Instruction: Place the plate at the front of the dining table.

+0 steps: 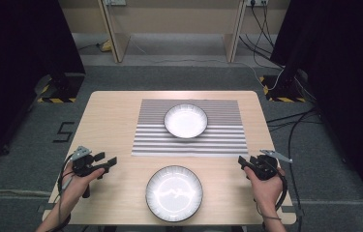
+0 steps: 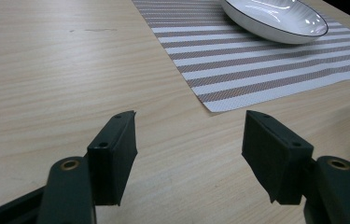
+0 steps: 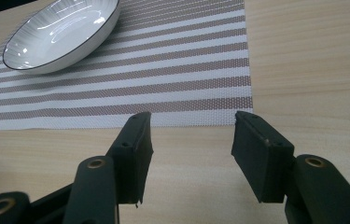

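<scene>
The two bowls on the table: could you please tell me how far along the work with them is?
Done: the smaller bowl already sits on the striped placemat. In hand: nothing; the left tongs and right tongs are open and empty, flanking the larger bowl on the bare table. Left: probably grasping that untouched bowl.

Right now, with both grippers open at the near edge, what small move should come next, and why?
Probably bring the left gripper and right gripper inward toward the near plate. Both are open and empty, flanking that plate, which lies on bare table off the striped mat, where the far plate already sits.
</scene>
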### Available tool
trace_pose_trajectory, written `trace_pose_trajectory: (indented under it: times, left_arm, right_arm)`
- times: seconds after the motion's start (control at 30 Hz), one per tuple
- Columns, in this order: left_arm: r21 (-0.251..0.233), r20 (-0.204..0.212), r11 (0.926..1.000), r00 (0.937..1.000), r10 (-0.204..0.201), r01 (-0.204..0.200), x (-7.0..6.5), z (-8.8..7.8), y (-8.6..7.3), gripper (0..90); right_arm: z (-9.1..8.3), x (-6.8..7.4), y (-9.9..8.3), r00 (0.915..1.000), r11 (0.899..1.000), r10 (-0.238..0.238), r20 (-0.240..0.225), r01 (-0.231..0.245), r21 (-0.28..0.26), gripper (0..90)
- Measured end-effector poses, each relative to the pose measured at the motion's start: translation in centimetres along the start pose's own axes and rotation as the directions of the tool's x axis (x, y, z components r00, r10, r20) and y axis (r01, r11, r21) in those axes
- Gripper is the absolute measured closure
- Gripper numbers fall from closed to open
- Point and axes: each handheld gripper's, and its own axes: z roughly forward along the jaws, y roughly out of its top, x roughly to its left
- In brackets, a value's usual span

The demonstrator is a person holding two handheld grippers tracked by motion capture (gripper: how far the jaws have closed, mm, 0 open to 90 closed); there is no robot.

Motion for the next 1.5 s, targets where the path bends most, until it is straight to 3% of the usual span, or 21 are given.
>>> trace_pose_trajectory:
  times: [0.97, 1.17, 1.33, 1.5]
  left_arm:
    - [-0.007, -0.083, 0.9995, 0.9961, -0.030, 0.030, 2.0, -3.3, -3.0, 34.9]
    - [-0.018, -0.106, 0.9983, 0.9927, -0.057, 0.055, 2.6, -4.0, -3.7, 34.9]
    - [-0.026, -0.104, 0.9967, 0.9914, -0.079, 0.077, 2.7, -4.3, -4.1, 34.9]
    - [-0.018, -0.076, 0.9993, 0.9965, -0.034, 0.033, 1.9, -3.6, -3.0, 35.5]
  right_arm:
    - [-3.0, -2.3, -3.0, 0.9982, 1.000, 0.027, 0.053, -0.027, -0.010, 47.4]
    - [-3.8, -2.7, -3.9, 0.9975, 0.999, 0.024, 0.066, -0.022, -0.028, 47.5]
    - [-4.2, -3.0, -4.8, 0.9968, 0.998, 0.048, 0.064, -0.046, -0.035, 47.2]
    - [-3.8, -2.6, -4.8, 0.9967, 0.999, 0.032, 0.075, -0.030, -0.027, 47.2]
